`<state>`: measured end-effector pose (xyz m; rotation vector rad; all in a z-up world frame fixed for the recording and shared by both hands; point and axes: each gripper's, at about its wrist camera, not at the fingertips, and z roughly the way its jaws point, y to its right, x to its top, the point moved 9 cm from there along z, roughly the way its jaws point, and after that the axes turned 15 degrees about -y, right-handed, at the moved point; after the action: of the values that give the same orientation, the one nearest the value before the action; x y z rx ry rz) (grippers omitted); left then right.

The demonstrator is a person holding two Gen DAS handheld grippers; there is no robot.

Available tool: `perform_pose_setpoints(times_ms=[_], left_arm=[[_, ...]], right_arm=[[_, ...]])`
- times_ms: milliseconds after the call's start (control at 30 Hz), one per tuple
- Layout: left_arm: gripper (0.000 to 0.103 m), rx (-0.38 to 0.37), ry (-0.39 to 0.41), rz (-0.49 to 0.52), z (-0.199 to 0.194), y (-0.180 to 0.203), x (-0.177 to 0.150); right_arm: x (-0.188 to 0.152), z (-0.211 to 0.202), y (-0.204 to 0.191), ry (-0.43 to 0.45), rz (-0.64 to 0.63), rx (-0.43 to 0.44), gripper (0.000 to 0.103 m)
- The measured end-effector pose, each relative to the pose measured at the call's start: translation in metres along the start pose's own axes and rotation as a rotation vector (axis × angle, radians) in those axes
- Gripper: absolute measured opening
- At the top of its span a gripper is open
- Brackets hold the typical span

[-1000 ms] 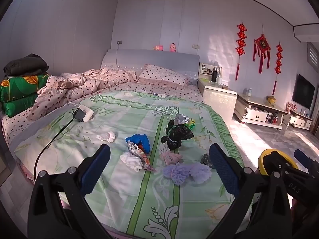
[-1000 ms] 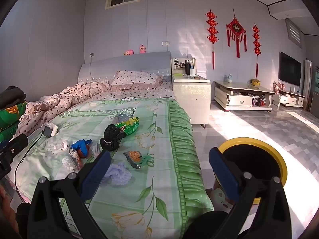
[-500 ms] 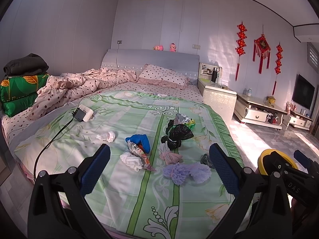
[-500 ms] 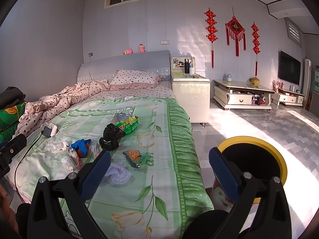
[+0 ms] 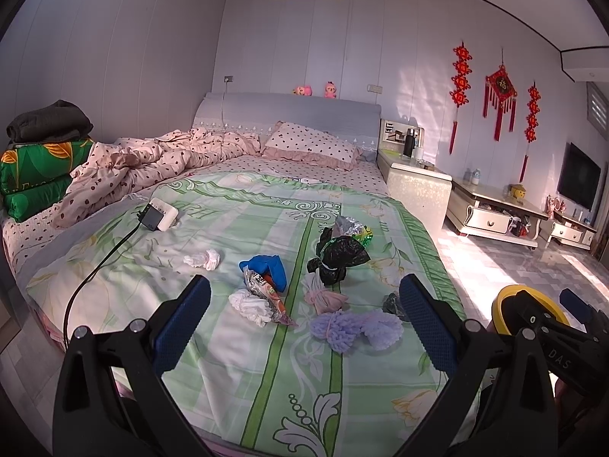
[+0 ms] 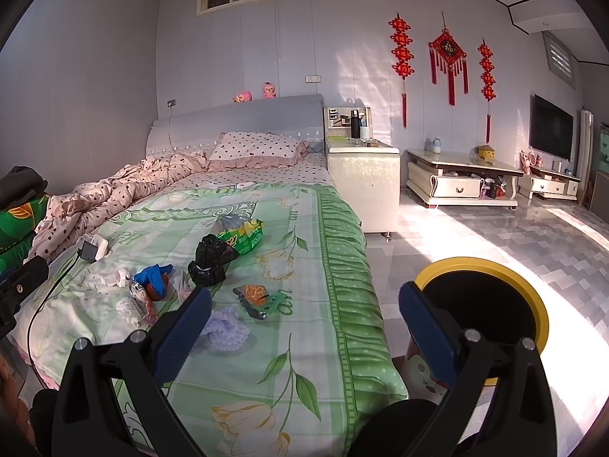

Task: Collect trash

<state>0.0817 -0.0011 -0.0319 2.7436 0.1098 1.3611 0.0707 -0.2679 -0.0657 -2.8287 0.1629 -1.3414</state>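
Trash lies scattered on the green floral bedspread (image 5: pixel 236 342): a black bag (image 5: pixel 337 257), a blue glove (image 5: pixel 268 266), a snack wrapper (image 5: pixel 266 293), white tissues (image 5: pixel 249 304), a lilac fluffy wad (image 5: pixel 350 329) and a green chip bag (image 6: pixel 243 238). A flat orange-and-green wrapper (image 6: pixel 257 299) lies near the bed's right side. A yellow-rimmed bin (image 6: pixel 483 304) stands on the floor beside the bed. My left gripper (image 5: pixel 304 323) hovers open above the bed's foot, nothing between its fingers. My right gripper (image 6: pixel 304 323) is open too, between the bed's edge and the bin.
A white charger with a black cable (image 5: pixel 158 215) rests on the bedspread's left. A pink dotted duvet (image 5: pixel 152 160) and pillow (image 5: pixel 312 143) lie at the head. A white nightstand (image 6: pixel 363 175), a low TV cabinet (image 6: pixel 464 182) and sunlit tiled floor (image 6: pixel 495 236) are to the right.
Both views have shifted only slightly; the trash and the bin have not moved, and both grippers remain open.
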Motion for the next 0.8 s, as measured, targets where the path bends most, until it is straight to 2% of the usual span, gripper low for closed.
perform_pose_setpoints(times_ms=[800], left_arm=[[0.095, -0.002, -0.004, -0.002, -0.0009, 0.0016, 0.0001]], right_arm=[[-0.0037, 0.0051, 0.0023, -0.008, 0.002, 0.003, 0.095]])
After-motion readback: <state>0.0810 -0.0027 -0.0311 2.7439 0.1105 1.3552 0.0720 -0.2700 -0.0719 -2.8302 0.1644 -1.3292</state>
